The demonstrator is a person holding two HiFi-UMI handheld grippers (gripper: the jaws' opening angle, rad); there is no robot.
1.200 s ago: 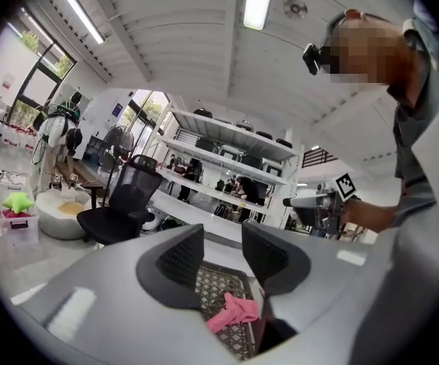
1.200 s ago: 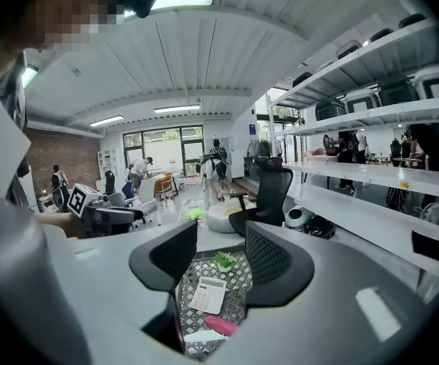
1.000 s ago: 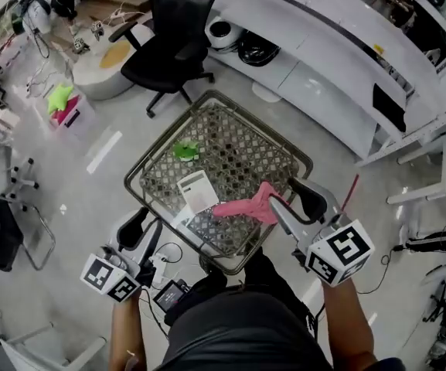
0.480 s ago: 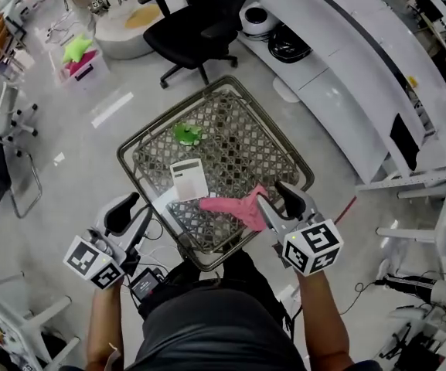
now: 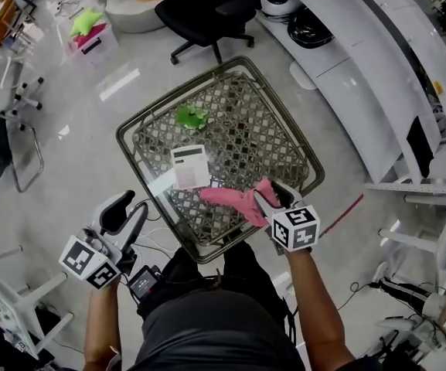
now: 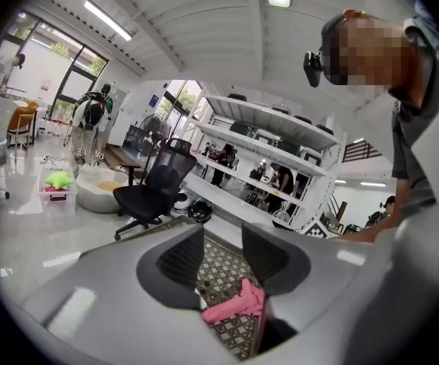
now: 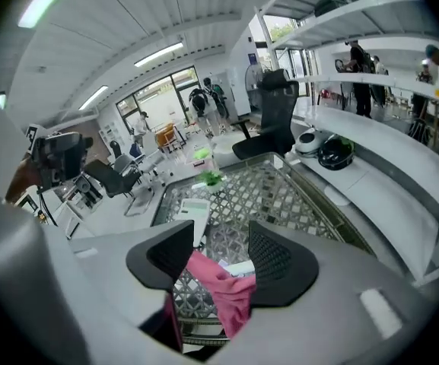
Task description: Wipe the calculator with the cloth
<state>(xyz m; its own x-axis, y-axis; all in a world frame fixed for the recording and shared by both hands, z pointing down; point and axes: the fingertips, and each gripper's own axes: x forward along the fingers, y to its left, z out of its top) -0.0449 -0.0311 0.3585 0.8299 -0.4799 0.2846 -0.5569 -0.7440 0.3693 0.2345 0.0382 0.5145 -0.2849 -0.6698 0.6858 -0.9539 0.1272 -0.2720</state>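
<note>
While the jaws of the right hand-held gripper point(image 7: 217, 255) have just been opening and stand wide, the pink cloth point(image 5: 234, 199) lies between them at the near edge of the bench point(image 5: 246, 137): soft, light, best pinched at a thick fold. Off the near-left corner the left hand-held gripper point(image 6: 219, 255) hangs wide, empty. Just beyond the cloth the calculator point(image 5: 191, 166) lies flat: stiff, light, likely to skate unless steadied at an edge.

I see open bench point(image 5: 269, 130) to the right of the calculator point(image 5: 190, 166). A green toy point(image 5: 192, 116) sits beyond the calculator, and the pink cloth point(image 5: 234, 198) lies just beside its near right corner.
</note>
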